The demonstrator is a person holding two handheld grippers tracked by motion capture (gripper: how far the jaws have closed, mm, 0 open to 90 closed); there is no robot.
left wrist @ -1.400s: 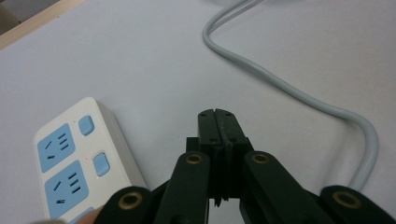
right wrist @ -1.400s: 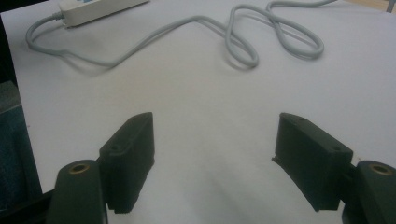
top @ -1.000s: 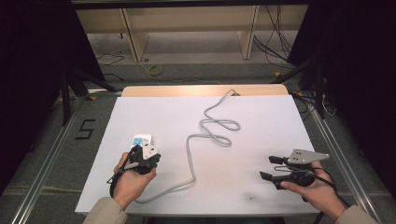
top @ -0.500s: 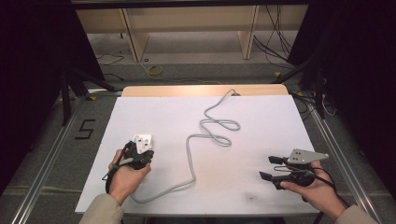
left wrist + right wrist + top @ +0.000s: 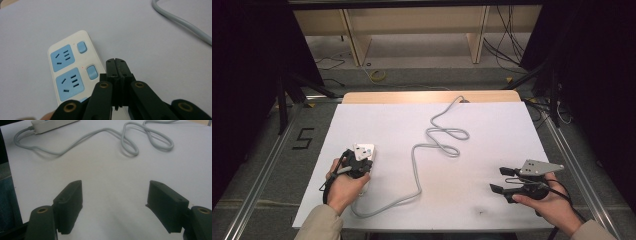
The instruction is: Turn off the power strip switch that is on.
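Note:
A white power strip (image 5: 70, 72) with blue sockets and blue switches lies flat on the white table top (image 5: 492, 130) at the front left. My left gripper (image 5: 117, 62) hovers over the strip's right edge, beside a switch, with its jaws shut together and nothing between them. From above, the left gripper (image 5: 360, 161) and the hand cover most of the power strip (image 5: 364, 188). Its grey cable (image 5: 414, 160) snakes across the middle to the far edge. My right gripper (image 5: 498, 179) rests at the front right, open and empty, pointing left across the table. The right gripper (image 5: 116, 192) faces the cable (image 5: 100, 132) and the power strip (image 5: 50, 125).
The table top is a white board on a wooden table, with dark floor and metal rails on both sides. Wooden shelving and loose cables stand beyond the far edge. The cable loops (image 5: 447, 137) lie in the table's middle.
My left hand has shifted slightly left and away over the power strip, covering the blue sockets seen earlier. The right hand has kept still.

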